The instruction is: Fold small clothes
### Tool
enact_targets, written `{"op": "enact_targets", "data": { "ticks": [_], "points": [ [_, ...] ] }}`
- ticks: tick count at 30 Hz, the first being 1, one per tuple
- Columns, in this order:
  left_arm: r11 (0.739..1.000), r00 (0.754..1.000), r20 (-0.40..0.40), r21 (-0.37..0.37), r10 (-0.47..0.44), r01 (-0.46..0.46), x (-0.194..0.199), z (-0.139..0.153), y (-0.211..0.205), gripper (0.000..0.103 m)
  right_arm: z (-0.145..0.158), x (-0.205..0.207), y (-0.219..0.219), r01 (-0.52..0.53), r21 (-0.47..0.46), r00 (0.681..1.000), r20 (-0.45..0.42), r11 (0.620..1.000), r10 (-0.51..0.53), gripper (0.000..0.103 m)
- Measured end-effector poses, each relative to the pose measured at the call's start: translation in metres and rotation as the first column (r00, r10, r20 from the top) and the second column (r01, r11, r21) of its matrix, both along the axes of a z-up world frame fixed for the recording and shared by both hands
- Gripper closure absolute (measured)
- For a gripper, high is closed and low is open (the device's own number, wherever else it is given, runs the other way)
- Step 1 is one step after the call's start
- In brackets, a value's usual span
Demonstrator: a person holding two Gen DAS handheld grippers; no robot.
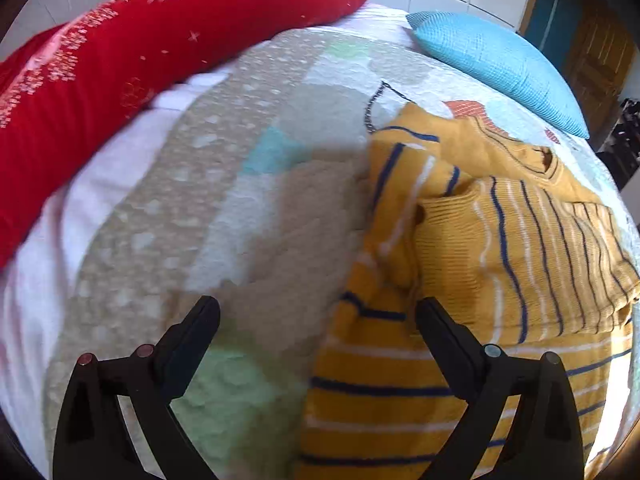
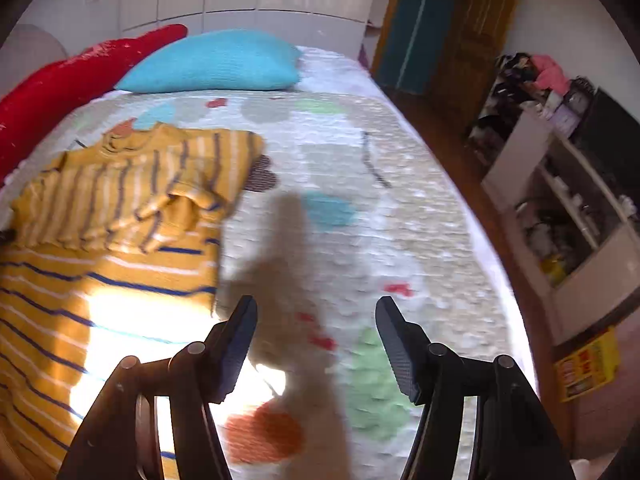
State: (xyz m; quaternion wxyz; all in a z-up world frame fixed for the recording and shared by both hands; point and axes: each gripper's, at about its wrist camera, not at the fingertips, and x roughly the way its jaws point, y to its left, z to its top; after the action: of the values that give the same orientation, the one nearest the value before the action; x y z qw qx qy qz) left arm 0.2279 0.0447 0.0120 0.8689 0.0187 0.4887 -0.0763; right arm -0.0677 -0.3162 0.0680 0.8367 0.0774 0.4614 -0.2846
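Observation:
A small mustard-yellow sweater with navy and white stripes (image 1: 460,280) lies on the patterned bedspread (image 1: 240,220), its sleeves folded in over the body. In the left wrist view my left gripper (image 1: 318,306) is open and empty, just above the sweater's left edge. In the right wrist view the sweater (image 2: 100,240) lies at the left. My right gripper (image 2: 316,306) is open and empty over the bare bedspread (image 2: 360,220), to the right of the sweater.
A long red cushion (image 1: 120,60) and a blue pillow (image 1: 500,60) lie at the head of the bed. The bed's right edge drops to a wooden floor (image 2: 500,216). A white shelf unit with clutter (image 2: 568,208) stands beyond it.

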Motion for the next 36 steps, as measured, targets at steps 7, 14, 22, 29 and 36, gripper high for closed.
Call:
{"op": "enact_targets", "data": {
  "ticks": [7, 14, 22, 29, 36],
  "points": [
    [0.996, 0.996, 0.058, -0.06, -0.068, 0.072, -0.089, 0.039, 0.039, 0.004, -0.013, -0.079, -0.019, 0.08, 0.198, 0.992, 0.076, 0.977, -0.096, 0.031],
    [0.985, 0.994, 0.058, -0.141, -0.093, 0.1, -0.171, 0.034, 0.07, 0.004, -0.048, -0.1, 0.055, -0.087, 0.458, 0.978, 0.208, 0.885, -0.011, 0.031],
    [0.94, 0.987, -0.017, -0.307, -0.16, 0.147, -0.218, -0.001, 0.071, 0.004, -0.052, -0.1, 0.101, -0.184, 0.513, 0.953, 0.302, 0.838, 0.024, 0.028],
    [0.851, 0.967, -0.029, -0.482, -0.255, 0.21, -0.236, -0.004, 0.06, 0.039, -0.059, -0.09, 0.127, -0.337, 0.638, 0.909, 0.412, 0.692, 0.062, 0.028],
    [0.762, 0.957, -0.079, -0.625, -0.278, 0.17, -0.24, -0.014, 0.073, 0.051, -0.068, -0.097, 0.124, -0.401, 0.725, 0.873, 0.487, 0.561, -0.005, 0.029]
  ]
}}
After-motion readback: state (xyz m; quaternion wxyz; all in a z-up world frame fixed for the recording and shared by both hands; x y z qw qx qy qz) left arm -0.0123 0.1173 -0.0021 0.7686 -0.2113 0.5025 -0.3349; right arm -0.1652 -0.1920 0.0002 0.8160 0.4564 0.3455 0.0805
